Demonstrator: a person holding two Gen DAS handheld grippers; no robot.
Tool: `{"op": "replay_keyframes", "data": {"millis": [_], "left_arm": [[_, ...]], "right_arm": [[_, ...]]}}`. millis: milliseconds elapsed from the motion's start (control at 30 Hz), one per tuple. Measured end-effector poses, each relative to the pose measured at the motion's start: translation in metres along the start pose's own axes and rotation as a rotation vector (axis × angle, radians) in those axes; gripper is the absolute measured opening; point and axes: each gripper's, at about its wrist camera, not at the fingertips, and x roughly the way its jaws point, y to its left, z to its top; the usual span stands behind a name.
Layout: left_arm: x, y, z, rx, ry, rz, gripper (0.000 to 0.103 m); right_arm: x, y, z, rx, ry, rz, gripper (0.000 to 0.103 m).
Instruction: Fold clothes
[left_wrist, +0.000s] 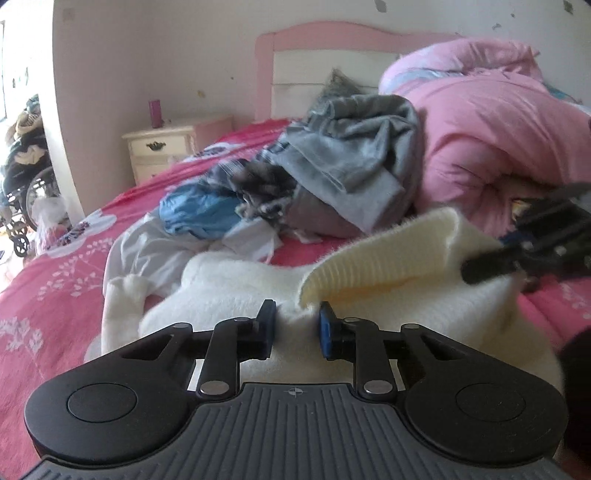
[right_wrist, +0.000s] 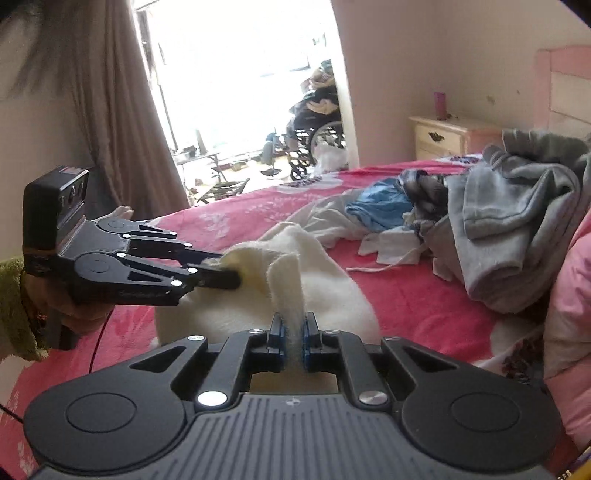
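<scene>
Right wrist view: my right hand-held gripper (right_wrist: 294, 334) was clamped on a fold of the fluffy cream knitted sweater (right_wrist: 332, 291) on the pink floral bed (right_wrist: 406, 295), while my left hand-held gripper (right_wrist: 231, 271) pinched its other edge.

I counted two grippers, left (left_wrist: 294, 325) and right (right_wrist: 294, 341), one cream sweater (left_wrist: 236, 291), one nightstand (left_wrist: 166, 147), one wheelchair (right_wrist: 314, 136) (loaded) and one cup (left_wrist: 154, 113).
</scene>
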Motion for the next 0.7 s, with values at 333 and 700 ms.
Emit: {"op": "replay_keyframes", "data": {"millis": [333,700], "left_arm": [[-0.057,-0.012,0.003,0.138,-0.035,0.085,0.062],[-0.048,0.016,0.013,-0.014,0.074,0.030,0.062]], "right_arm": [[-0.043,0.047,-0.014,-0.133,-0.022,0.109,0.010],[-0.066,0.059,-0.041,-0.197,0.055,0.115,0.010]]}}
